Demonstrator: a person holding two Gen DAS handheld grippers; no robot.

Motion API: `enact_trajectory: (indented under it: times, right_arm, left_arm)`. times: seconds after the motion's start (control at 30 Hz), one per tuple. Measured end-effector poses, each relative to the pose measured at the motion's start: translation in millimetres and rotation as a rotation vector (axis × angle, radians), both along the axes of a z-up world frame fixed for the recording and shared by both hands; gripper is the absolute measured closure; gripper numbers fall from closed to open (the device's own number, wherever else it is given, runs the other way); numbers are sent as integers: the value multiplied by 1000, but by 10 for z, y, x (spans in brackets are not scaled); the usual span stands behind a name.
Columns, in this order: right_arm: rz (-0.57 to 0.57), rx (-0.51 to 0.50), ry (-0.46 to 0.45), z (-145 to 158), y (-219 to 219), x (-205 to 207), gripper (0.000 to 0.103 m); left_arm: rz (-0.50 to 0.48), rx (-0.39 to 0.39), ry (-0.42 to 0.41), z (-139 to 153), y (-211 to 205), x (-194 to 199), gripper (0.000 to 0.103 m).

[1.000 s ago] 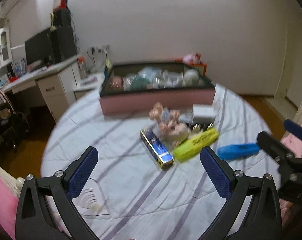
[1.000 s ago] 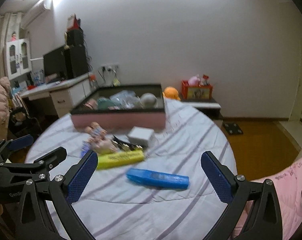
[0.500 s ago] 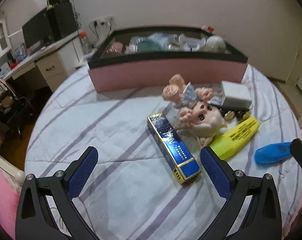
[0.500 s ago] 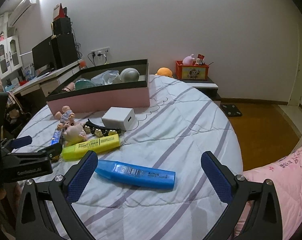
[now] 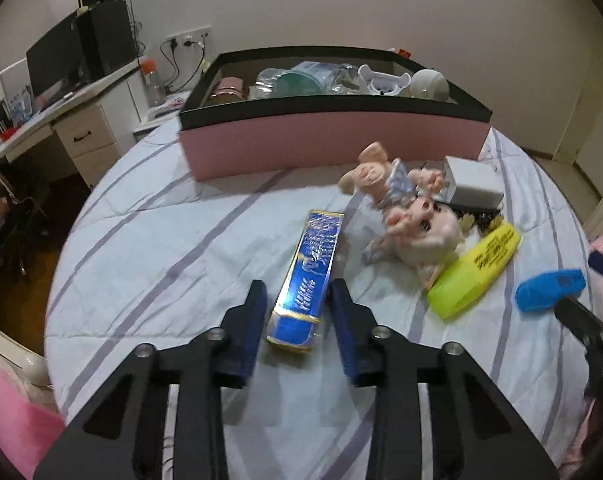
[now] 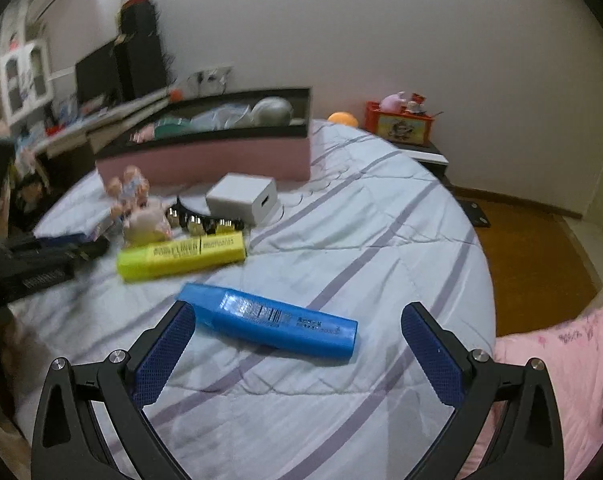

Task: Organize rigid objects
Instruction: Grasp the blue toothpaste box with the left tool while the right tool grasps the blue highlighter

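Left gripper (image 5: 297, 304): jaws have just been closing and now flank the near end of the blue-and-gold box (image 5: 307, 280), with small gaps visible; no firm grip confirmed. The box lies mid-bed on the striped bedspread (image 5: 161, 240), towards its near edge. Right gripper (image 6: 297, 336): jaws wide apart, holding nothing, over the blue case (image 6: 269, 322). Only the right view shows the whole case and the yellow highlighter box (image 6: 181, 256). Only the left view shows inside the pink bin (image 5: 333, 140) at the far edge.

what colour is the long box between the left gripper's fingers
Shiny blue with gold edging, clearest in the left wrist view.
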State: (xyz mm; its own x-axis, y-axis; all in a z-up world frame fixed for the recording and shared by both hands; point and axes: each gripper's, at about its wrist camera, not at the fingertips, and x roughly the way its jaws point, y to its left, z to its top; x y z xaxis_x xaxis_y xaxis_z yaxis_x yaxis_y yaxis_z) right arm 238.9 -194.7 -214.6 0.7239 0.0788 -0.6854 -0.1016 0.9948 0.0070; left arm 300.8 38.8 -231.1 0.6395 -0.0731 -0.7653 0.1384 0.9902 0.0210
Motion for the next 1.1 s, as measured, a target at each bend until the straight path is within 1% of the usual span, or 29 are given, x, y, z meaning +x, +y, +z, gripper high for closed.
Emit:
enact_trajectory:
  times: [0.13, 0.2, 0.27, 0.3, 0.33, 0.37, 0.43, 0.47, 0.53, 0.57, 0.6, 0.63, 0.7, 0.77, 0.8, 0.83, 0.87, 0.9, 0.97, 1.0, 1.1]
  right_arm:
    - [64, -44, 57, -107, -4, 144, 0]
    - [102, -50, 57, -126, 1, 194, 1]
    - [135, -44, 63, -134, 19, 215, 12]
    - [150, -42, 60, -127, 37, 213, 23]
    - [162, -37, 57, -120, 59, 204, 38]
    - [174, -33, 59, -105, 94, 185, 43]
    - [185, -38, 63, -76, 170, 143, 57]
    - [193, -27, 68, -61, 214, 119, 60]
    - [217, 15, 79, -38, 283, 76, 72]
    - [241, 37, 81, -34, 336, 60, 72]
    - [251, 40, 82, -45, 376, 64, 72]
    - [248, 23, 82, -66, 420, 68, 72]
    - [234, -8, 66, -108, 482, 63, 72]
    - [220, -5, 60, -114, 495, 52, 73]
    - [209, 0, 58, -115, 491, 47, 76]
    - [197, 7, 56, -116, 485, 45, 76]
    - [186, 13, 46, -114, 482, 32, 76]
    - [177, 16, 42, -117, 475, 26, 76]
    - [151, 33, 27, -114, 477, -6, 76]
    - [148, 43, 28, -106, 478, -10, 76]
    - [135, 69, 19, -78, 483, -21, 76]
  left_arm:
    - [8, 2, 3, 3, 131, -123, 71]
    - [10, 10, 3, 9, 179, -195, 71]
    - [13, 13, 2, 14, 220, -254, 68]
    - [17, 9, 2, 17, 245, -282, 68]
    - [19, 3, 2, 5, 260, -282, 68]
    - [21, -11, 2, 2, 279, -301, 68]
    - [24, -31, 3, -8, 301, -306, 67]
    - [27, -34, 4, -11, 303, -292, 66]
    - [23, -32, -1, -9, 291, -255, 61]
    - [18, -35, 2, -17, 283, -230, 57]
    - [13, -28, 8, -26, 266, -199, 55]
    - [13, -24, 4, -22, 245, -188, 54]
    - [1, -23, 5, -36, 216, -156, 45]
    - [-11, -22, -7, -55, 196, -117, 43]
    - [-13, -15, -12, -51, 184, -109, 47]
    - [-18, -12, -26, -40, 176, -116, 58]
    - [-32, -22, -46, -28, 162, -136, 79]
    - [-34, -27, -54, -27, 155, -151, 83]
    - [-38, -10, -61, -30, 129, -188, 83]
    - [-36, -14, -63, -21, 132, -203, 83]
    - [-30, -50, -55, 13, 163, -246, 83]
